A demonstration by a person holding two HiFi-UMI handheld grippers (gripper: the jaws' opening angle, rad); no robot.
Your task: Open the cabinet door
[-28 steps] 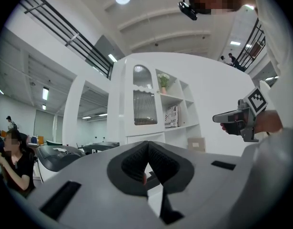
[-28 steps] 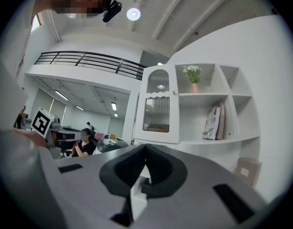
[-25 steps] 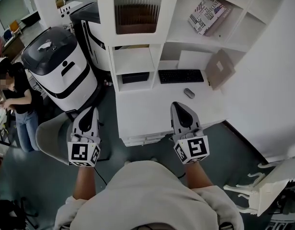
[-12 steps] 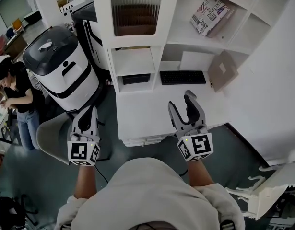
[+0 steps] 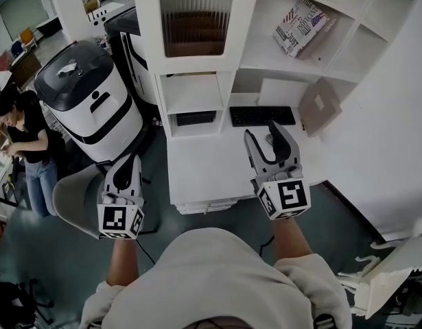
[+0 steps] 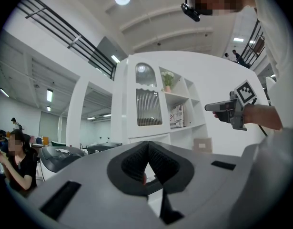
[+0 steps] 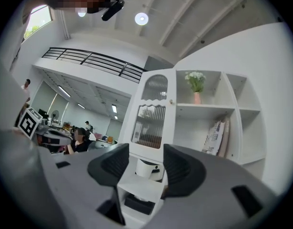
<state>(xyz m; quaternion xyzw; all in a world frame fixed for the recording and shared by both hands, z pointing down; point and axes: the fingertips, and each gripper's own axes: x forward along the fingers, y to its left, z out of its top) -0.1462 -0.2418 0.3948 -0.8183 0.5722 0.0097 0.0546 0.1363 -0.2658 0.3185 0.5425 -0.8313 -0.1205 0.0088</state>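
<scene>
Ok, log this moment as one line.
cabinet door: closed | left gripper: shut, empty | right gripper: jaws opening, nothing between them, not yet at door

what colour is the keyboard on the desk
The keyboard is black; the head view shows it best.

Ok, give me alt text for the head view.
From above, a person holds two grippers before a white desk and a cabinet whose ribbed-glass door is shut. The right gripper is over the desk, jaws opening with nothing between them; the left gripper, shut, is left of the desk.
</scene>
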